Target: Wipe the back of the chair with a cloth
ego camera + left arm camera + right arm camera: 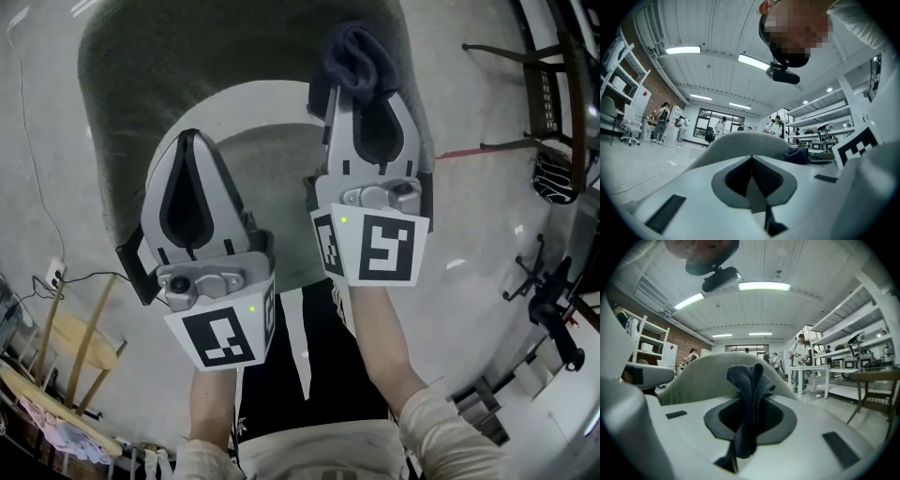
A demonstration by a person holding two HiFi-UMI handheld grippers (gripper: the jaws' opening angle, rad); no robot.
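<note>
A grey-green upholstered chair (141, 84) stands below me, its curved back (701, 376) rising just beyond both grippers. My right gripper (361, 66) is shut on a dark blue cloth (356, 56), which bunches out past the tips (750, 380) close to the top edge of the chair back. My left gripper (192, 141) is shut with nothing in it, held over the seat to the left; its closed jaws (751, 161) point at the chair back (740, 143). The dark cloth (799, 154) shows at the right of the left gripper view.
A wooden chair (548, 89) and a black stand (553, 291) are on the floor at the right. Wooden stools (80, 342) and a wall socket with cable (54, 275) lie at the left. People (661, 122), shelves (862, 341) and a white table (811, 376) stand in the room beyond.
</note>
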